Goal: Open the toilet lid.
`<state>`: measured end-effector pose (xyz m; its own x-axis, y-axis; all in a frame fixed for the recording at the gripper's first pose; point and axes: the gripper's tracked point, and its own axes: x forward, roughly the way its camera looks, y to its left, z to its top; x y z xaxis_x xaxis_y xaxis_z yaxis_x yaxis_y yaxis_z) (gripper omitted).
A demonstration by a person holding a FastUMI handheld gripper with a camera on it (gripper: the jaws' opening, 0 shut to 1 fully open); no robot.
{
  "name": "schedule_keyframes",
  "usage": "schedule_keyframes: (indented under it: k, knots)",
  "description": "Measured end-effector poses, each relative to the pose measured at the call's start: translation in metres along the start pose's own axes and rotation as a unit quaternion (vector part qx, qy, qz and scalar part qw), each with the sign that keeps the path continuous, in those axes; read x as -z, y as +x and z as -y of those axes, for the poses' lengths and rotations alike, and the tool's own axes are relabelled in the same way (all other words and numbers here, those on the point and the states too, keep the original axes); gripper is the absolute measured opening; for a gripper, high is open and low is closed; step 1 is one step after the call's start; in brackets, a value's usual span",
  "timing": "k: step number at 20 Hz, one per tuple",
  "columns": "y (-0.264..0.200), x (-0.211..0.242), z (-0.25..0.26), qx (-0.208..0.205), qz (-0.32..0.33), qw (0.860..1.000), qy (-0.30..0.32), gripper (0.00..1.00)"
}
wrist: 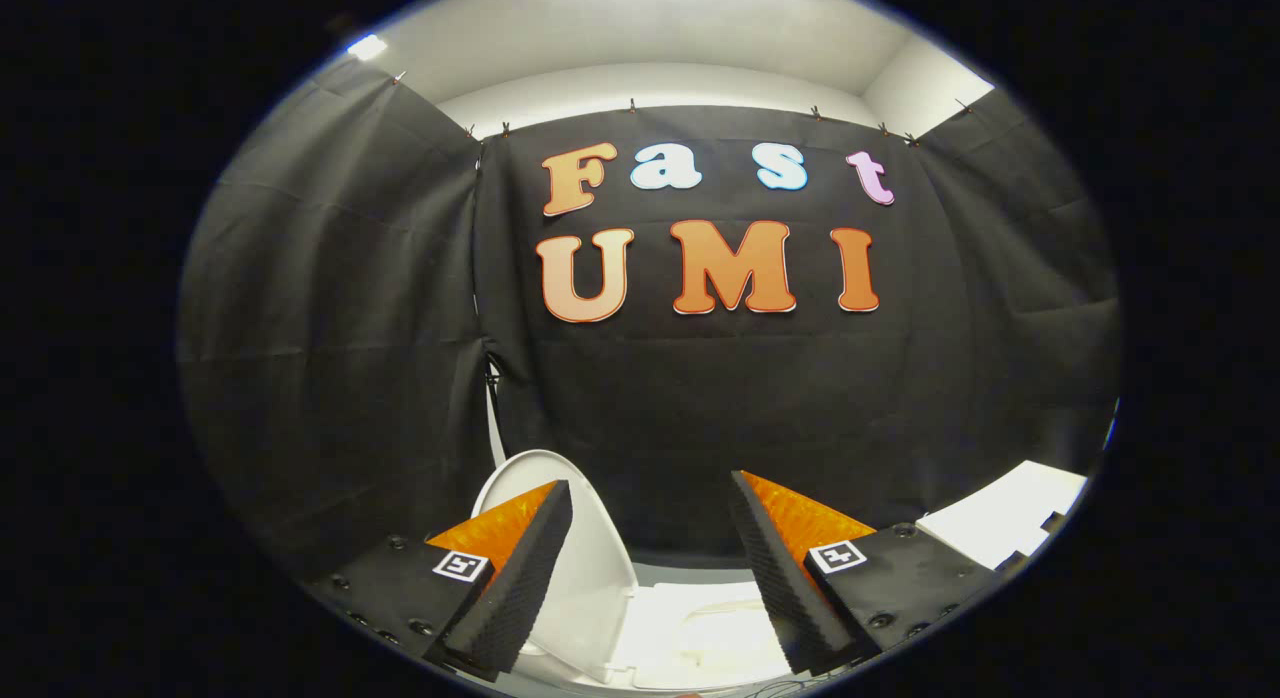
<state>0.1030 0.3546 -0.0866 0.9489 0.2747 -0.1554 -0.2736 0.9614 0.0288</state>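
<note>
Standing raised, the lid [585, 538] leans just ahead of the gripper [650, 508], behind one finger, apparently already open; the seat [700, 628] lies below. Fingers are spread wide, holding nothing.

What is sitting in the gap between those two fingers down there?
In the gripper view, the open hand-held gripper grips nothing; in the gap, beyond the fingers, show the raised toilet lid and the toilet.

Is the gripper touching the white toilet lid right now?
Cannot tell. In the gripper view, the open gripper has one finger overlapping the raised toilet lid, but no contact or gap shows plainly.
</note>
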Motion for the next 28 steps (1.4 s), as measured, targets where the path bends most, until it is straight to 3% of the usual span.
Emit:
schedule_keyframes:
  k: [7,16,28]
  knots:
    - [-0.017,-0.029,0.04,0.027,0.013,0.999,-0.045,1.0]
    - [-0.035,-0.046,0.085,0.062,0.024,0.997,-0.034,1.0]
    - [-0.044,-0.045,0.098,0.076,0.02,0.997,-0.017,1.0]
